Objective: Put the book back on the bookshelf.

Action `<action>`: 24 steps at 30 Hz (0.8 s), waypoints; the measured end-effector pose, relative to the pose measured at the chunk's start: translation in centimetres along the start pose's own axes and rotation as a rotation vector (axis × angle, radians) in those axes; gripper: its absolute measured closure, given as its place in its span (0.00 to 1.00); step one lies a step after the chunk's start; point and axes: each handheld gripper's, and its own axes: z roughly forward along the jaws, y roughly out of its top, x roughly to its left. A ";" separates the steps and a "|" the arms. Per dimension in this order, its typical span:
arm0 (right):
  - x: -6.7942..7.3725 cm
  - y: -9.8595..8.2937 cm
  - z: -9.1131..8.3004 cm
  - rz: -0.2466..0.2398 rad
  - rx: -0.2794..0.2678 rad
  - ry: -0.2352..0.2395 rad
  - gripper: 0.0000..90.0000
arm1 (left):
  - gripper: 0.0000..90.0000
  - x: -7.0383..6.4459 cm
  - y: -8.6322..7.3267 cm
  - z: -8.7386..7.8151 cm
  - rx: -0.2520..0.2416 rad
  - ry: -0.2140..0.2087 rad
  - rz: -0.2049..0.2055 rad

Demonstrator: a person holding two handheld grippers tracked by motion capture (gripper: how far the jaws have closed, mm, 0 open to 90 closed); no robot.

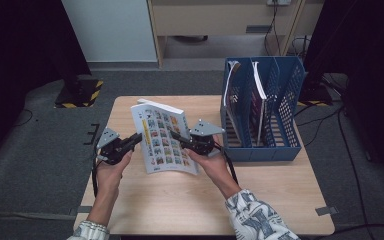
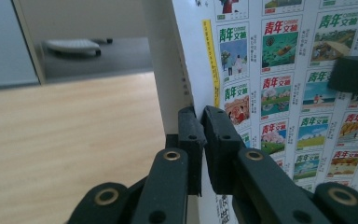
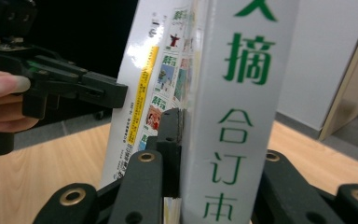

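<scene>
A thick white book point(image 1: 162, 137) with a grid of small colour pictures on its cover is held tilted up above the wooden table point(image 1: 180, 200). My left gripper point(image 1: 139, 137) is shut on the cover's left edge beside a yellow stripe; in the left gripper view its jaws point(image 2: 200, 116) pinch the book point(image 2: 279, 70). My right gripper point(image 1: 174, 135) is shut on the book's right side; the right gripper view has its jaws point(image 3: 219, 140) clamped across the thick spine point(image 3: 242, 70) with green characters. The left gripper point(image 3: 114, 91) also appears there, at the cover's far edge.
A blue three-slot file rack point(image 1: 285, 120) stands at the table's right, with one book point(image 1: 230, 95) in its left slot and another point(image 1: 258, 95) in the middle slot. A black stand with a striped base point(image 1: 80, 92) is on the floor at far left.
</scene>
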 end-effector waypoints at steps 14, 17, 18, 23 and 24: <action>-0.2 -1.3 -3.0 0.013 0.000 0.027 0.81 | 0.86 -2.3 -1.1 -2.0 -0.008 -0.029 0.083; 0.3 -1.3 -3.3 -0.010 0.011 0.036 0.82 | 0.75 -1.8 -1.7 -1.7 -0.005 -0.013 0.074; 0.4 -1.3 -3.4 -0.018 0.013 0.036 0.82 | 0.72 -1.7 -1.9 -1.6 0.001 -0.006 0.071; 0.7 -1.5 -3.8 -0.030 0.004 0.044 0.82 | 0.54 -1.3 -2.6 -1.0 0.002 0.023 0.065; 0.8 -1.6 -3.8 -0.027 0.001 0.046 0.82 | 0.50 -1.2 -2.7 -0.9 0.002 0.026 0.060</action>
